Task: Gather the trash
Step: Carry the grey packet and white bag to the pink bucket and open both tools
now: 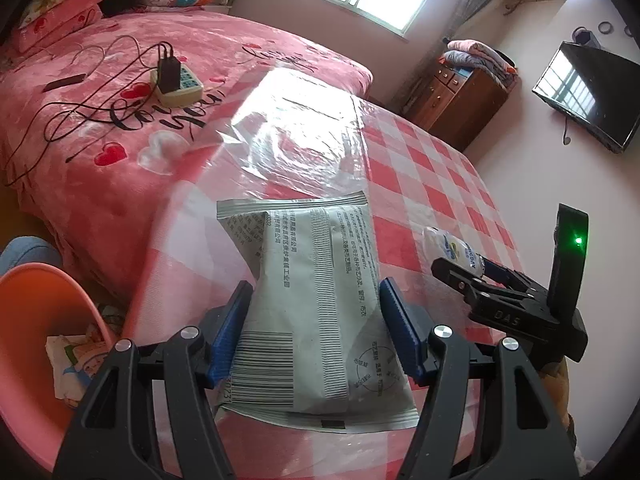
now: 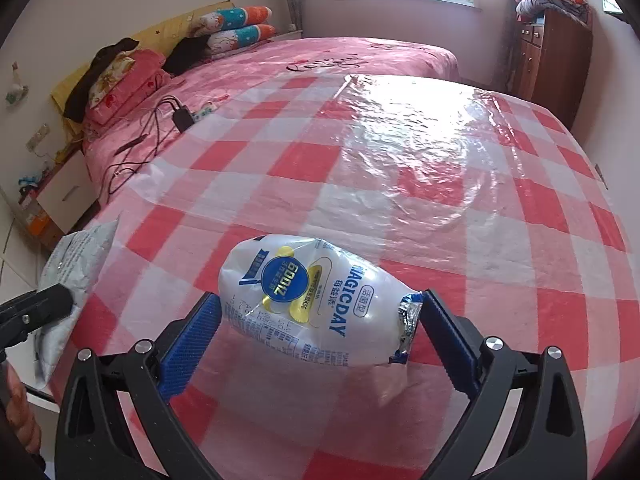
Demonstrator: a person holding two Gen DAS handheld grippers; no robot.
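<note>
Between the right gripper's (image 2: 320,340) pinching pads, the bottle (image 2: 316,304) lies crosswise, foil end rightward

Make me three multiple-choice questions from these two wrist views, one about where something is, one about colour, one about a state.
1. Where is the power strip?
A. on the bed
B. on the cabinet
C. in the bin

2. What colour is the bin?
A. green
B. orange
C. black

3. What is the right hand-held gripper doing?
A. hanging open and empty
B. clamping a bottle
C. pinching a cable

Answers:
1 A, it lies on the pink bed with cables plugged in.
2 B, its rim shows orange at lower left of the left view.
3 B, the blue pads press both ends of the bottle.
</note>
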